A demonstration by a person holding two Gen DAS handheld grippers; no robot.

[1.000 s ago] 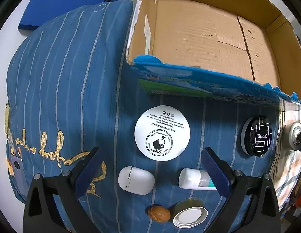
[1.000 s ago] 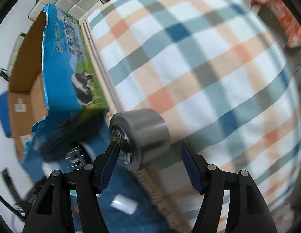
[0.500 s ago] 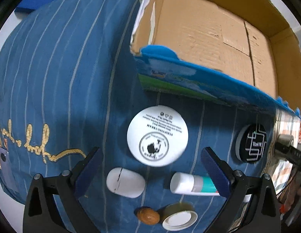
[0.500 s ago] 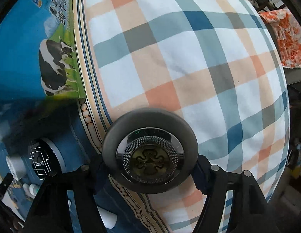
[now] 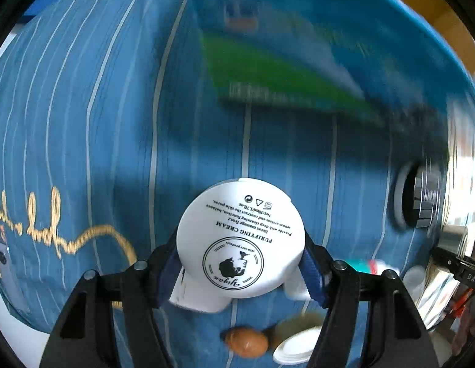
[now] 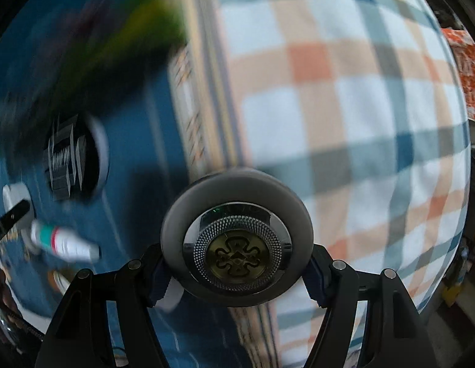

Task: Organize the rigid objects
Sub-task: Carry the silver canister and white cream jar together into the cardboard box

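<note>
Your left claw point(image 5: 241, 266) grips the white cream jar point(image 5: 241, 242) over blue striped cloth point(image 5: 84, 122); the carton's blurred wall point(image 5: 283, 76) stands close ahead. Your right claw point(image 6: 237, 273) clamps the grey metal tin point(image 6: 237, 239); only its view shows bare plaid cloth point(image 6: 360, 92) right, black disc point(image 6: 73, 156) and tube point(image 6: 64, 242) left.
</note>
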